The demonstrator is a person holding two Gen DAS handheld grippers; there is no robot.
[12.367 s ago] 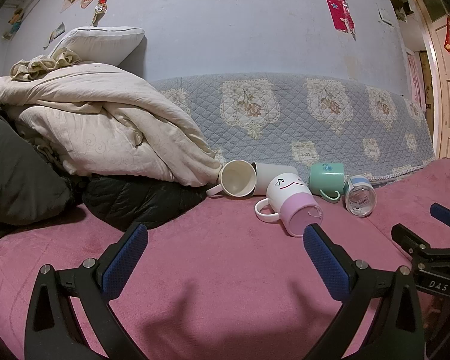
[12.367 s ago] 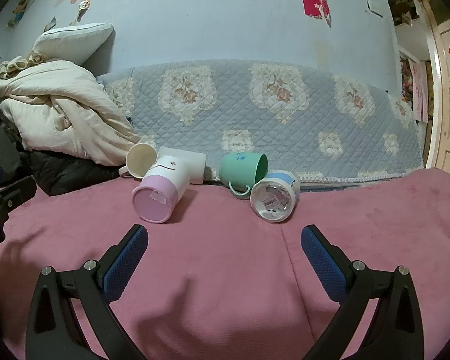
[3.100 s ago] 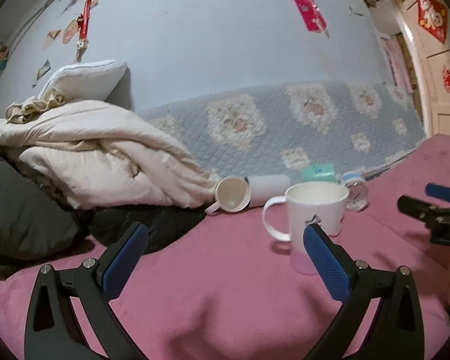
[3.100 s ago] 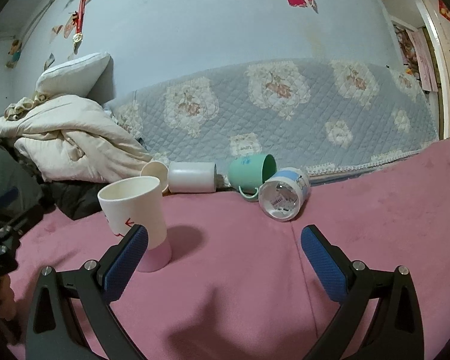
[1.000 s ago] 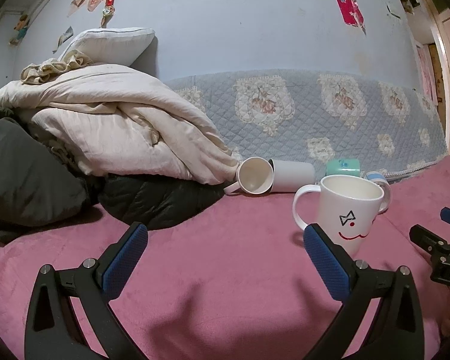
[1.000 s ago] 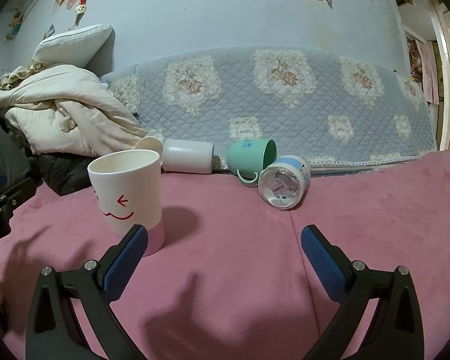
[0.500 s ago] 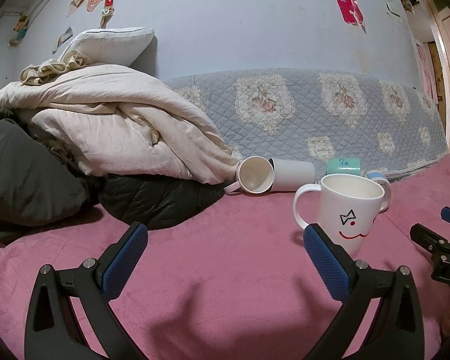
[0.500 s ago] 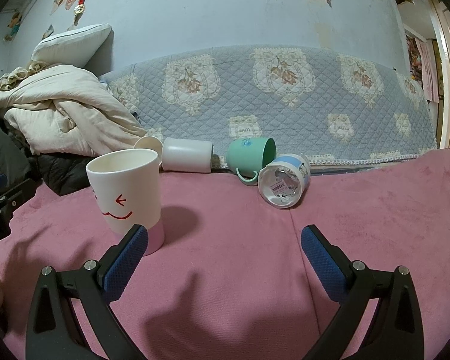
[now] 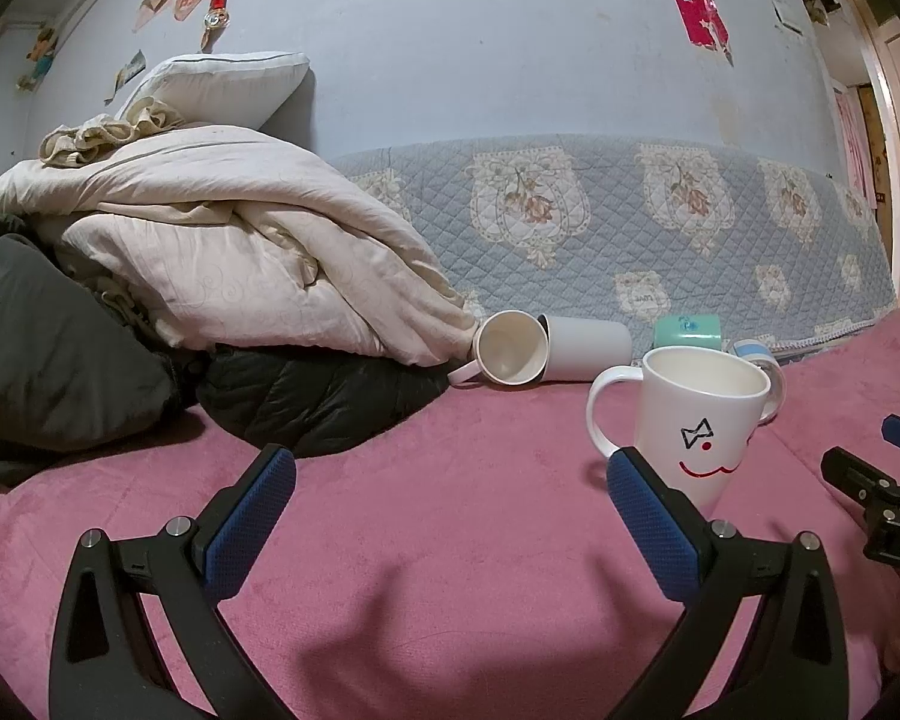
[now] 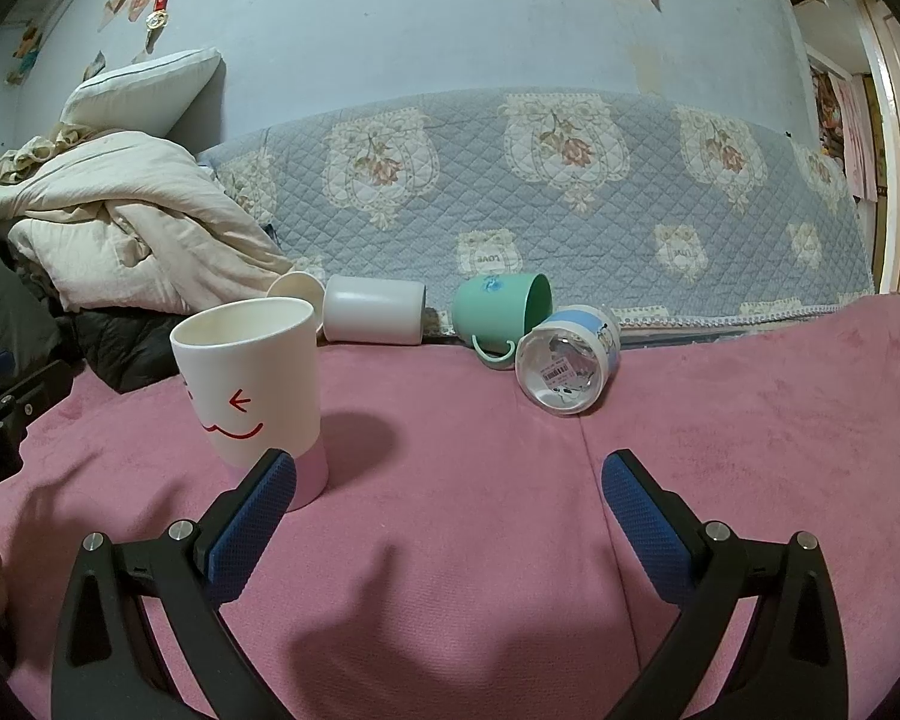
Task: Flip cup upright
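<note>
both of my hand-held grippers are wide open and empty: left hand-held gripper (image 9: 450,516), right hand-held gripper (image 10: 447,513), low over the pink bed cover (image 10: 480,570). face mug (image 10: 252,384) stands upright just ahead, mouth up, pink base down on the cover, handle to my left. looks done for this one. behind it, by the quilted pad (image 10: 570,192), white cups (image 10: 372,317), green mug (image 10: 501,312) and blue-banded cup (image 10: 570,369) lie on their sides, likely next.
</note>
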